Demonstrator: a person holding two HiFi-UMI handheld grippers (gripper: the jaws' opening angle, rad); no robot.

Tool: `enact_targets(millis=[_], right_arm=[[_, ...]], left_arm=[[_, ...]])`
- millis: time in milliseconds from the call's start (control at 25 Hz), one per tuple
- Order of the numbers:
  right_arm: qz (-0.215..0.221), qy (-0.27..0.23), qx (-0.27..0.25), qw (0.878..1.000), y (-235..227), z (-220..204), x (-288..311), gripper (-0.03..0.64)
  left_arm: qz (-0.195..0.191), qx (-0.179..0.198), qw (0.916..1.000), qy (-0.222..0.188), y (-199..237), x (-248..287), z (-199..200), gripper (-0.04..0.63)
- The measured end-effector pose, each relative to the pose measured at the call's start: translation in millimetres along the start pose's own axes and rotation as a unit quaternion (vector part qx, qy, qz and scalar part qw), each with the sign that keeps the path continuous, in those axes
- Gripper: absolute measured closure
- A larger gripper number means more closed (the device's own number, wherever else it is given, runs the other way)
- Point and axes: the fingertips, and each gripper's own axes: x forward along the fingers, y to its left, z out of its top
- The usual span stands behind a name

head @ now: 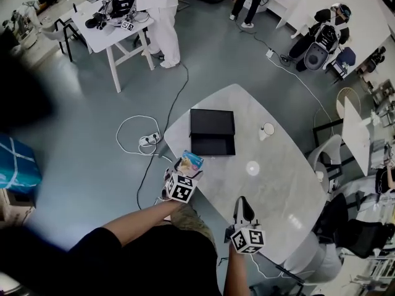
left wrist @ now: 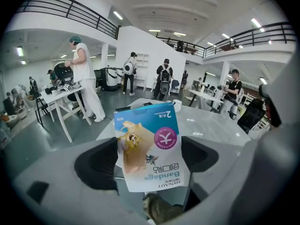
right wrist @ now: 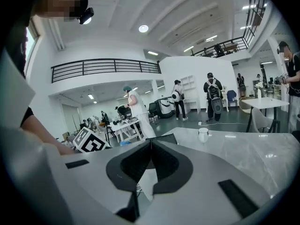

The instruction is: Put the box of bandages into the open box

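My left gripper (head: 185, 168) is shut on the box of bandages (head: 190, 162), a blue and white carton with a cartoon picture. It hangs over the table's near-left edge, short of the open black box (head: 212, 132). In the left gripper view the bandage box (left wrist: 151, 146) stands upright between the jaws, its print upside down. The open box has an empty tray toward me and its lid folded back behind. My right gripper (head: 243, 207) is shut and empty over the table's near edge; in the right gripper view its jaws (right wrist: 150, 146) meet at the tips.
A white cup (head: 267, 129) stands right of the open box on the marble table (head: 278, 177). A power strip and white cables (head: 145, 140) lie on the floor at left. People, white work tables (head: 117, 32) and chairs stand farther off.
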Motion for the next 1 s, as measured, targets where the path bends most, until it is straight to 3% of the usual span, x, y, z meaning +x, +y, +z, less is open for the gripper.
enact_targets(millis=[120,360,760,1000], right_arm=[[0.004,-0.002,0.004,1.000,-1.5,6.1,39.0,0.604],[-0.014,-0.030,0.008,0.999,-26.1,41.8,89.7,0.604],[-0.046,-0.029,0.035,0.998,-98.5,57.8,147.2,0.604],[-0.069,-0.030,0.062,0.995,-130.3,52.3,162.6,0.604]], left_arm=[[0.009,0.018,0.9998,0.005,31.5,18.6,17.3,0.156],[0.009,0.090,0.9957,0.021,54.9,59.1,55.6,0.156],[-0.019,0.136,0.9889,0.058,41.1,131.5,80.2,0.158],[-0.050,0.193,0.9761,0.087,24.1,167.3,75.0,0.156]])
